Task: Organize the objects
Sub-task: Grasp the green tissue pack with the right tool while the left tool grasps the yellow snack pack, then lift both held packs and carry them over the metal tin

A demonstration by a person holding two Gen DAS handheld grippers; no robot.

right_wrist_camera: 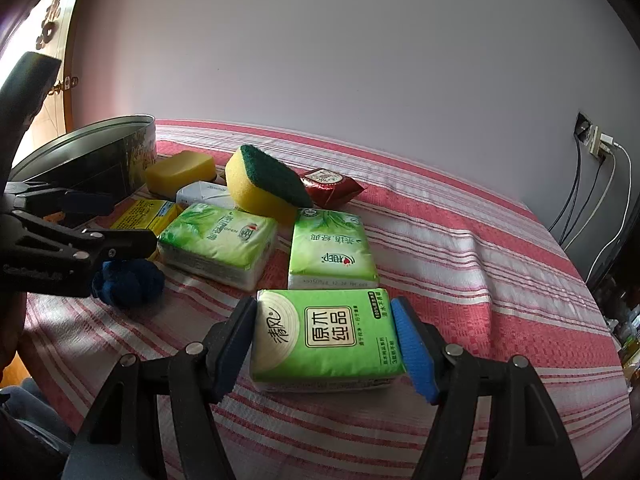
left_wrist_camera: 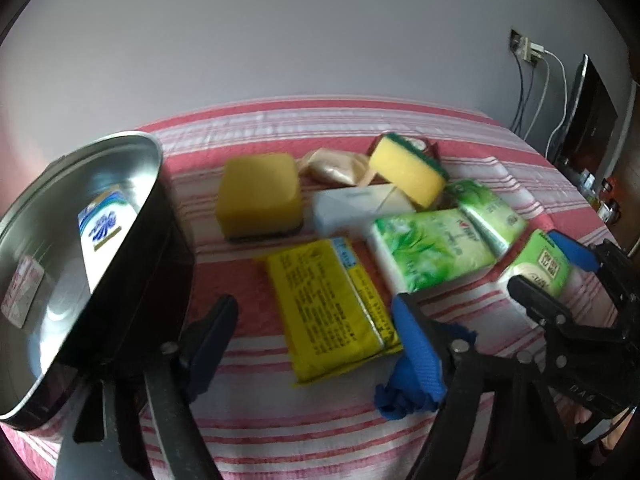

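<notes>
On the striped cloth: green tissue pack [right_wrist_camera: 326, 336], lying flat.
Right gripper [right_wrist_camera: 324, 344]: pads squeezing the pack's two short sides.
Left gripper [left_wrist_camera: 316, 332]: open, over the yellow pack [left_wrist_camera: 332, 308].
Handling: likely light, soft, slick wrap; grip mid-sides.
Tin [left_wrist_camera: 24, 360]: holds two small packets.

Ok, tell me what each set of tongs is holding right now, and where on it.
The right tongs clamp the nearest green tissue pack by its two short ends. The left tongs hold nothing, open over the yellow packet.
</notes>
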